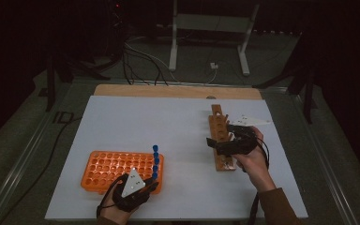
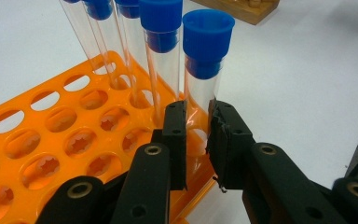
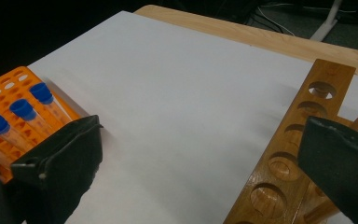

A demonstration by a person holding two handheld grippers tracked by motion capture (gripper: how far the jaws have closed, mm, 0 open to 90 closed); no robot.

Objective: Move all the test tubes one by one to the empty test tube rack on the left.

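My left tongs (image 2: 197,140) clench the nearest blue-capped clear tube (image 2: 204,70), standing with four others in the orange plastic rack (image 2: 51,140); right tongs (image 3: 200,172) released beside the empty wooden rack (image 3: 289,158).

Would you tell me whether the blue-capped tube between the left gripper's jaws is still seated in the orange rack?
Seated: the tube stands with its base in a corner hole of the orange rack, the left gripper clamped around it.

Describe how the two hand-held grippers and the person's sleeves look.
Both are black. The left hand-held gripper has two bolted jaw arms with flat pads, a pale three-cornered plate on top, and a black cable looping at the wrist. The right hand-held gripper carries a similar plate and a trailing cable. A brown sleeve covers the right forearm.
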